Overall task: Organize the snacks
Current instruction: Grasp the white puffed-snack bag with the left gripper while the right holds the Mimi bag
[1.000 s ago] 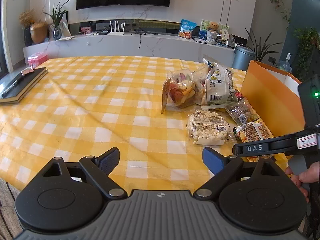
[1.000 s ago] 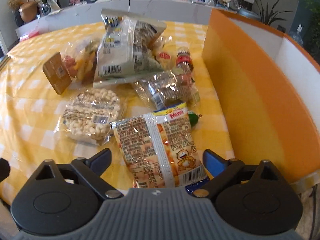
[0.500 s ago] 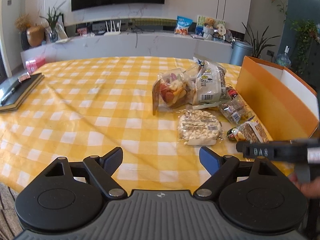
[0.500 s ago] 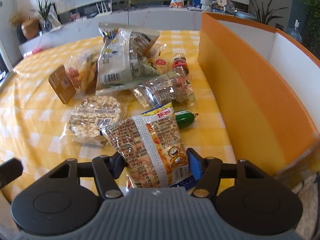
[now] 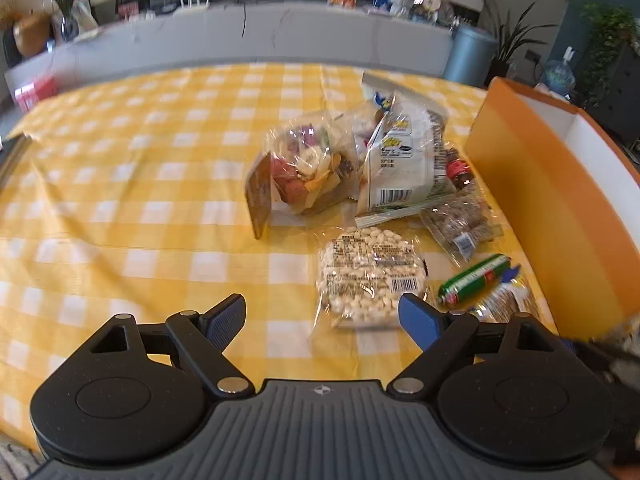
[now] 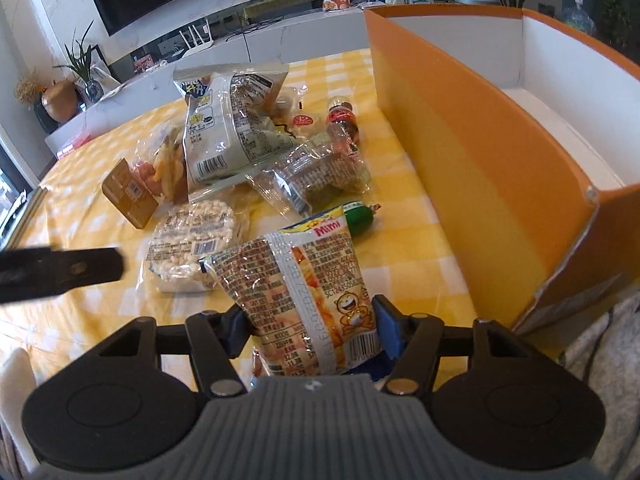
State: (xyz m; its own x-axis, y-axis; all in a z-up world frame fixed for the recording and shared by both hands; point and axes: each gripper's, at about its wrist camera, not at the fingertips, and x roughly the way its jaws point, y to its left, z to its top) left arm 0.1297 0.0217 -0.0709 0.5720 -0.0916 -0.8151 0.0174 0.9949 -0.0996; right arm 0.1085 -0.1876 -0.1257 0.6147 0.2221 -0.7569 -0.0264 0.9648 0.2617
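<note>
Right gripper [image 6: 310, 330] grips Mimi packet [image 6: 298, 292], clear only there.

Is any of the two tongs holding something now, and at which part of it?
The right tongs hold the Mimi snack bag by the two side edges of its lower, barcode end. The left tongs are open and hold nothing.

The tablecloth [image 5: 120, 208] looks like matt woven cloth in yellow check. At two o'clock the box [image 6: 472, 148] is smooth orange card with a white matt inside. The Mimi packet [image 6: 304, 292] is glossy crinkled plastic film. The rice-cake pack [image 5: 370, 276] wears clear shiny wrap. The right gripper [image 6: 310, 330] shows matt black plastic arms and ribbed grey housing.
</note>
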